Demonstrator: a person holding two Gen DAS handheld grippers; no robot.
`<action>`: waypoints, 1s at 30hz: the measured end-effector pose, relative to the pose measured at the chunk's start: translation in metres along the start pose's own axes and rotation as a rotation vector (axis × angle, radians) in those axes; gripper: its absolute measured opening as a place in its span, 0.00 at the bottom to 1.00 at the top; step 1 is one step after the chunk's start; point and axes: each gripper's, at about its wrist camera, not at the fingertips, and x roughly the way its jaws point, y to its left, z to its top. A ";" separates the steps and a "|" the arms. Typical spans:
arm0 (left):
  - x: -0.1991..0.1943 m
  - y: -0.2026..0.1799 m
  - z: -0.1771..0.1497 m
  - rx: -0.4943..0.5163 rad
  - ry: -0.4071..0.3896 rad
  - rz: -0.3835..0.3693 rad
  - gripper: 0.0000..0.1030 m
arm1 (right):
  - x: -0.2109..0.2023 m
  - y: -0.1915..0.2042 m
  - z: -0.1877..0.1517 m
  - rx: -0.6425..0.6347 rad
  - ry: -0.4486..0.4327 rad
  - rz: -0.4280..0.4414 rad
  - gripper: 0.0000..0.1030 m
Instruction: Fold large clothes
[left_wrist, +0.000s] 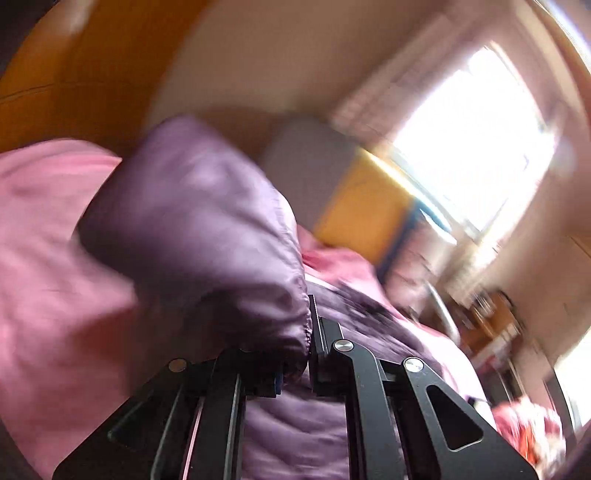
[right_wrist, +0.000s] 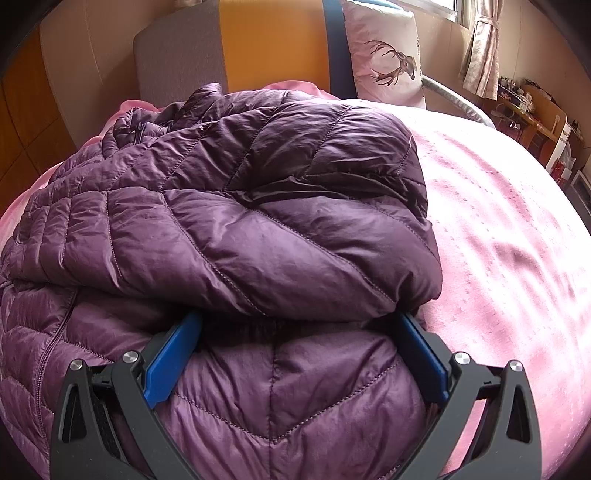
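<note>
A purple quilted puffer jacket (right_wrist: 236, 206) lies bunched on a pink bedspread (right_wrist: 498, 240). My right gripper (right_wrist: 295, 325) is open, its blue-padded fingers (right_wrist: 173, 354) spread wide around a puffy fold of the jacket, tips tucked under an upper fold. In the blurred left wrist view, my left gripper (left_wrist: 308, 332) is shut on the jacket's elastic sleeve cuff (left_wrist: 295, 314), and the sleeve (left_wrist: 192, 221) hangs lifted in front of the camera. More of the jacket (left_wrist: 295, 424) lies below it.
A grey and orange headboard (right_wrist: 236, 48) stands behind the bed, with a white deer-print pillow (right_wrist: 388, 55) against it. A bright window (left_wrist: 472, 136) and curtain (right_wrist: 480, 48) are at right. A cluttered wooden desk (right_wrist: 532, 107) stands beyond the bed's right side.
</note>
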 end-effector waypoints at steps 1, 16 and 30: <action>0.010 -0.018 -0.008 0.034 0.020 -0.036 0.09 | 0.000 0.000 0.000 0.003 0.001 0.004 0.98; 0.058 -0.078 -0.128 0.188 0.312 -0.171 0.78 | -0.015 -0.011 0.003 0.046 -0.023 0.044 0.95; 0.032 0.006 -0.145 0.098 0.292 0.021 0.78 | -0.048 0.147 0.014 -0.213 0.058 0.373 0.17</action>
